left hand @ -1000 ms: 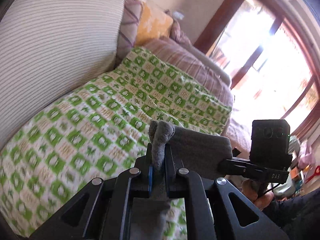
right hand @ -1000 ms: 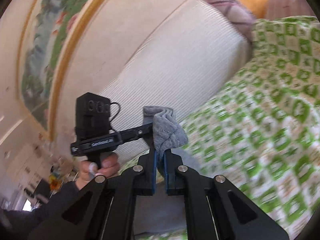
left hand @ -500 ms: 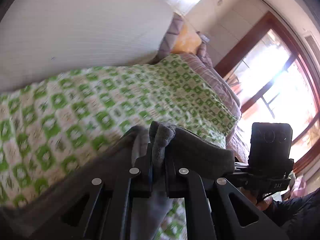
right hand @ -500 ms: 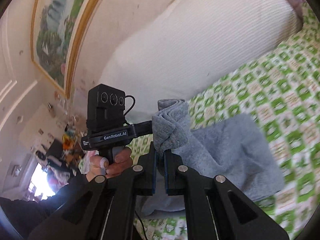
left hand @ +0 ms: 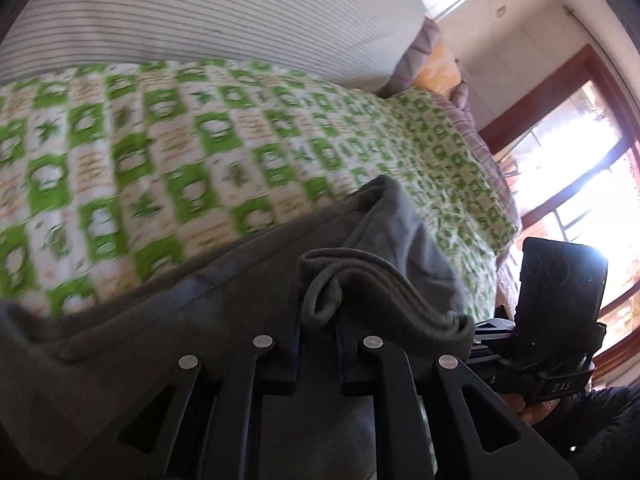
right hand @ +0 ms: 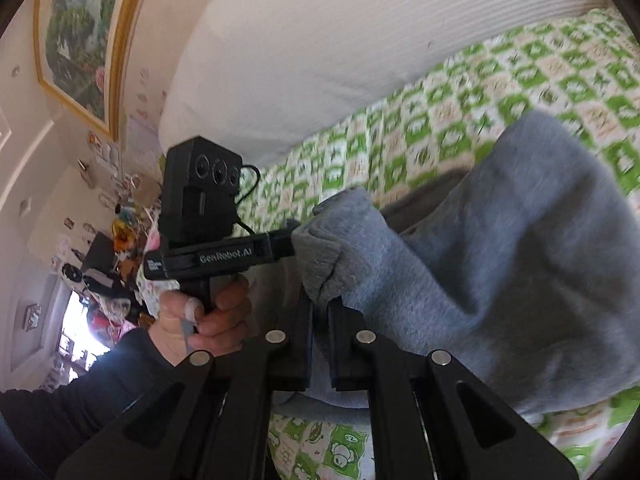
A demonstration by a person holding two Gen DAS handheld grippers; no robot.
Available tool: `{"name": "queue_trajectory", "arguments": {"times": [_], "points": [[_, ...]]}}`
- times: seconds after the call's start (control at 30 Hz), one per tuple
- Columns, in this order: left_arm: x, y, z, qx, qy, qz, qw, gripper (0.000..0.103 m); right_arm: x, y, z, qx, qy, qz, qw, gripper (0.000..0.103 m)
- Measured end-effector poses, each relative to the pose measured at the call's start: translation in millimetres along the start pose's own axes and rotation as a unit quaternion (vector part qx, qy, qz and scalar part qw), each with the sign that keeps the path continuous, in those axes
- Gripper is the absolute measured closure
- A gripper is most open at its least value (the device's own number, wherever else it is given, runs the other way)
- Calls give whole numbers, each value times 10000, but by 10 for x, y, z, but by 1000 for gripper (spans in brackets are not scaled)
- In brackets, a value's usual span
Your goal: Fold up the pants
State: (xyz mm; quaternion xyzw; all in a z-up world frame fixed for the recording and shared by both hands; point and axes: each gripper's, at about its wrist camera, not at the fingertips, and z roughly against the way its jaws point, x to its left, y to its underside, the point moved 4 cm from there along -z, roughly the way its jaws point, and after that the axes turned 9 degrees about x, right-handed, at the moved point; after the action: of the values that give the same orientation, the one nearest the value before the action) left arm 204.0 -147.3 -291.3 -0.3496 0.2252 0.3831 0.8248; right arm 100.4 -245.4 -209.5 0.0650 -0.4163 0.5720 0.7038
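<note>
The grey pants (left hand: 160, 332) lie over a green-and-white checked blanket (left hand: 168, 148) on a sofa. My left gripper (left hand: 318, 320) is shut on a bunched edge of the pants, which drape off to its left and right. In the right wrist view the pants (right hand: 500, 272) spread to the right over the blanket (right hand: 500, 92). My right gripper (right hand: 320, 308) is shut on another bunched edge of them. Each view shows the other gripper close beside it, in a hand.
A large striped white cushion (left hand: 224, 12) backs the sofa and also shows in the right wrist view (right hand: 340, 40). Purple and orange pillows (left hand: 436, 68) sit at the far end. A wood-framed window (left hand: 580, 152) is beyond. A framed picture (right hand: 80, 32) hangs on the wall.
Both grippers have swung down toward the blanket with the pants held. More grey cloth now lies spread over the blanket in both views.
</note>
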Motion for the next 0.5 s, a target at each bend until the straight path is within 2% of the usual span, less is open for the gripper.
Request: {"name": "queue_trajectory", "arguments": {"times": [0.2, 0.33, 0.37, 0.43, 0.47, 0.5], "points": [[201, 261, 161, 44, -282, 356, 9990, 84, 2, 136, -318, 489, 123, 65, 9987, 93], [177, 455, 273, -102, -288, 708, 9970, 82, 1, 183, -378, 828, 238, 95, 9962, 91], [148, 505, 324, -192, -250, 826, 9961, 81, 30, 179, -347, 908, 207, 153, 9955, 86], [75, 585, 401, -378, -151, 1014, 9940, 73, 90, 155, -268, 950, 95, 284, 9950, 67], [31, 616, 425, -438, -141, 1088, 9930, 70, 131, 129, -199, 946, 4, 355, 9949, 51], [-14, 658, 454, -519, -141, 1190, 9914, 67, 158, 100, -158, 933, -67, 414, 9948, 42]]}}
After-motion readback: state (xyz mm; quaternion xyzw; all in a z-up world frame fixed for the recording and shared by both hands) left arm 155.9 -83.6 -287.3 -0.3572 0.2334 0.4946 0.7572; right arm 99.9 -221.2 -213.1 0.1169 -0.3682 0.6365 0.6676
